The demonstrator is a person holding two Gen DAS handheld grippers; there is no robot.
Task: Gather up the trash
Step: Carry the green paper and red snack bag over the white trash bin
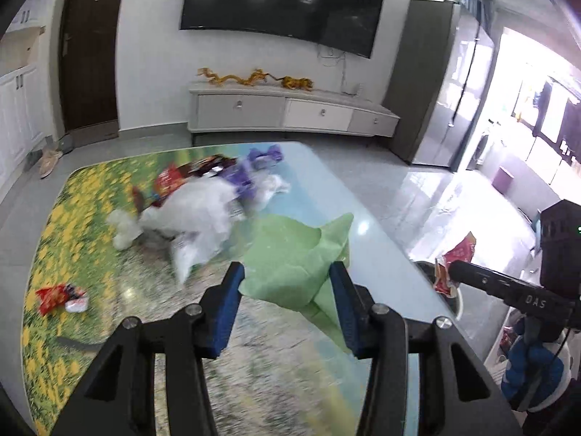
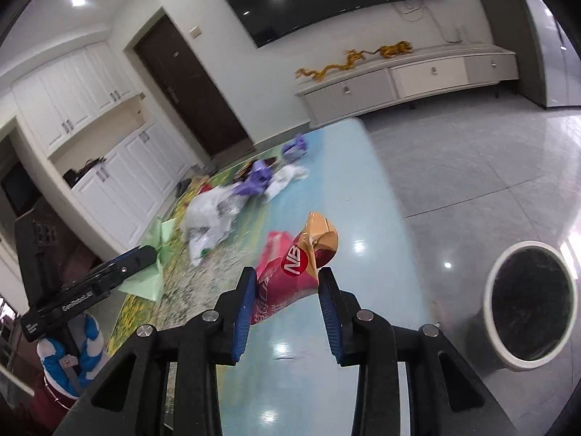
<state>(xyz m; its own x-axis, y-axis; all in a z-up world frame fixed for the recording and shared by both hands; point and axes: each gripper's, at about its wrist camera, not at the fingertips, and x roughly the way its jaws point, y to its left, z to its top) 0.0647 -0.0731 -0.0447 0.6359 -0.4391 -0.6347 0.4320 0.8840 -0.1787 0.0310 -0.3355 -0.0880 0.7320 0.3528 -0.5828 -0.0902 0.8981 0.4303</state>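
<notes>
My left gripper (image 1: 287, 272) is shut on a light green bag (image 1: 290, 254) and holds it over the table (image 1: 276, 363). My right gripper (image 2: 287, 279) is shut on a red snack wrapper (image 2: 294, 272), which also shows in the left wrist view (image 1: 454, 265). A pile of white plastic (image 1: 196, 214), purple wrappers (image 1: 254, 167) and red packets (image 1: 167, 181) lies mid-table. A small red wrapper (image 1: 54, 296) lies at the table's left. A round white trash bin (image 2: 526, 301) stands on the floor to the right of the table.
A white TV cabinet (image 1: 290, 112) with golden dragon figures stands against the far wall under a large TV. A dark door (image 1: 90, 54) and white cupboards are at the left. The tiled floor (image 2: 472, 167) runs to the right of the table.
</notes>
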